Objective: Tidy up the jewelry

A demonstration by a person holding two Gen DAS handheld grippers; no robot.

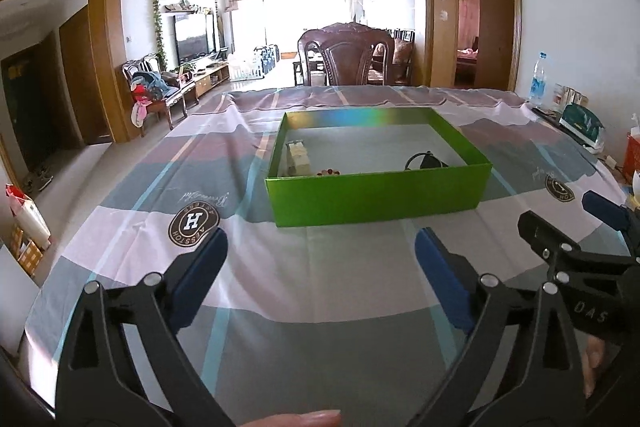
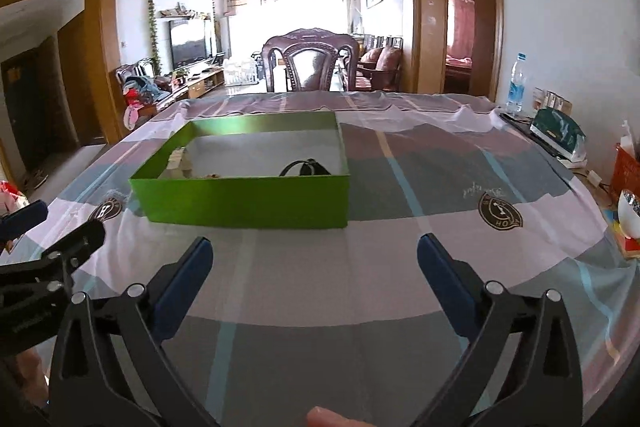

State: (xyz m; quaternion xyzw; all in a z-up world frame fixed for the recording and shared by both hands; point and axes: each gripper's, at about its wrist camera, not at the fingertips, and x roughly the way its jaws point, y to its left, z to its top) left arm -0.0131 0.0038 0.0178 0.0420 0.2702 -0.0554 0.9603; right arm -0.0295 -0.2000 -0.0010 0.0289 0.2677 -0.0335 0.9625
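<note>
Both tongs hover spread and empty above the tablecloth, short of the green box.

The left gripper (image 1: pixel 320 267) is held low over the checked tablecloth (image 1: pixel 320 327), its blue-padded fingers (image 1: pixel 200 267) wide apart with nothing between them; the right gripper (image 2: pixel 314 269) sits just beside it on the right, likewise spread and empty, and each shows at the edge of the other's view. Bare cloth runs between the fingertips and the near wall of the green box (image 1: pixel 378 195), which stands nearer the left tongs. More open cloth lies right of the box. Inside it, a small pale case (image 1: pixel 298 159) rests by the left wall, red beads (image 1: pixel 329 171) lie against the near wall, and a black looped band (image 1: pixel 426 161) sits in the near right corner. A carved wooden chair (image 1: pixel 347 53) stands beyond the far table edge; a water bottle (image 1: pixel 538 81) is at the far right.
</note>
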